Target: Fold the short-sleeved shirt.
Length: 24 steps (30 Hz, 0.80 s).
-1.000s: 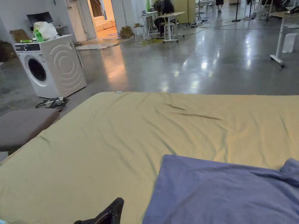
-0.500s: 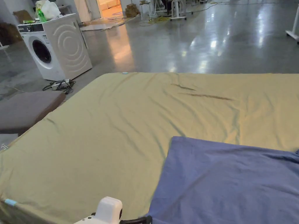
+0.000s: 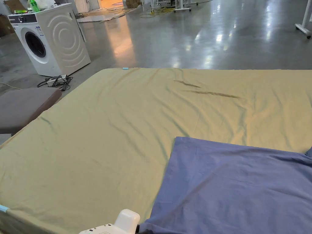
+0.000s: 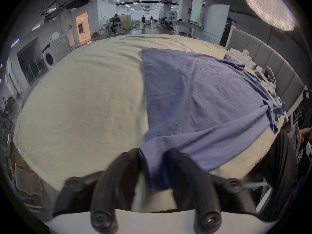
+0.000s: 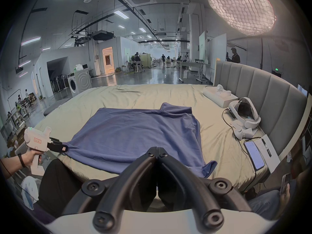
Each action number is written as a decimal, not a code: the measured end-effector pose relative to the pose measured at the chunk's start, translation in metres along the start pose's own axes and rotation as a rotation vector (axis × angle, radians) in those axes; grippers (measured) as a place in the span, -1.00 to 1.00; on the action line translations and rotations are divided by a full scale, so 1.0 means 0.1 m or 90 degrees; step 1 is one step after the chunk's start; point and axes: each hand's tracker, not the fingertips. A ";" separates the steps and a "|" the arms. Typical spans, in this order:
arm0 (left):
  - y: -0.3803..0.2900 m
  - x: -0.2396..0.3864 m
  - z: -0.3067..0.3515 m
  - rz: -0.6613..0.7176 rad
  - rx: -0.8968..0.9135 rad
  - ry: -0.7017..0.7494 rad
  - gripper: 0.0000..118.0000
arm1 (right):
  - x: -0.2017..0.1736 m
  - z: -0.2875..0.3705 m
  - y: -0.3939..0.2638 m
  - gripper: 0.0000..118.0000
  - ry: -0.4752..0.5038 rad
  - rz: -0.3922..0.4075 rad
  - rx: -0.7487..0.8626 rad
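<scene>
A blue short-sleeved shirt (image 3: 231,182) lies spread on the bed's yellow-green sheet (image 3: 106,137), collar end toward the headboard. In the left gripper view my left gripper (image 4: 153,155) is shut on the shirt's (image 4: 194,94) near hem corner, and the cloth runs between its black jaws. The right gripper view shows that same left gripper (image 5: 63,148), held by a hand, pinching the shirt's (image 5: 135,133) corner at the bed's edge. My right gripper (image 5: 157,150) hovers over the near edge of the shirt with its jaws pressed together and no cloth seen between them. The left gripper's white body (image 3: 122,222) pokes up at the bottom of the head view.
A washing machine (image 3: 51,39) stands on the floor beyond the bed's left corner, with a brown bench (image 3: 21,106) beside the bed. By the grey headboard (image 5: 261,94) lie a white box (image 5: 217,94), a headset (image 5: 244,114) with cables and a phone (image 5: 254,155). A person's hand (image 5: 285,192) holds a phone at the right.
The head camera has tilted down. The left gripper came in from the bottom left to the shirt's near corner, and its white body has come into sight there.
</scene>
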 end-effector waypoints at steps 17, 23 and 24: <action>0.14 -0.01 -0.29 0.018 -0.106 0.001 -0.90 | 0.72 -0.35 -0.30 0.35 -0.126 -0.060 -0.117; 0.18 0.10 -0.28 -0.014 -0.110 0.020 -0.90 | 1.07 -0.99 -0.61 0.40 -0.104 -0.077 -0.222; 0.19 0.10 -0.28 -0.015 -0.111 0.021 -0.90 | 1.10 -1.08 -0.63 0.40 -0.112 -0.088 -0.249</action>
